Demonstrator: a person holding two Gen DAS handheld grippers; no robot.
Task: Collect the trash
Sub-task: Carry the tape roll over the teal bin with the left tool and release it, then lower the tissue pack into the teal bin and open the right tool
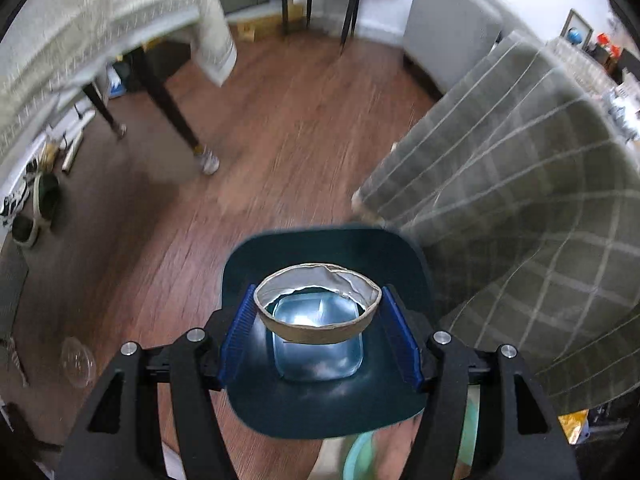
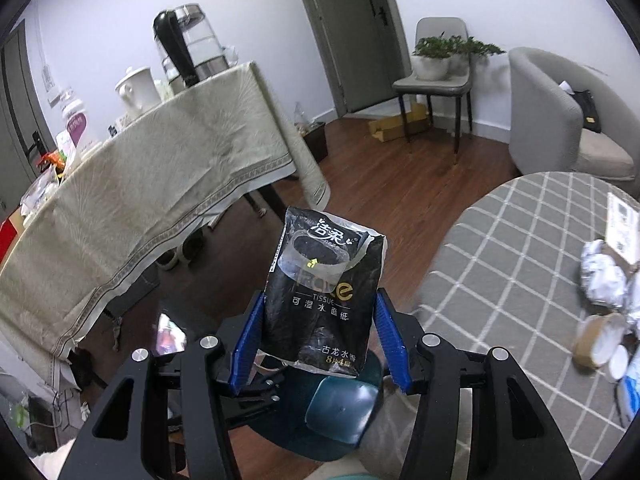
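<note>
Two tools, cup, tissue pack.

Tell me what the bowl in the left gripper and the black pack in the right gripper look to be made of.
Bowl: likely kraft paper, matte brown outside with a pale, slightly glossy lining and a rolled rim. Black tissue pack: thin glossy plastic film, judging by its crinkles, shine and clear peel-back flap. Both sit between blue ribbed pads.

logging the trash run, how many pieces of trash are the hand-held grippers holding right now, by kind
paper bowl: 1, in the left hand-held gripper, above the bin
tissue pack: 1, in the right hand-held gripper
total: 2
</note>
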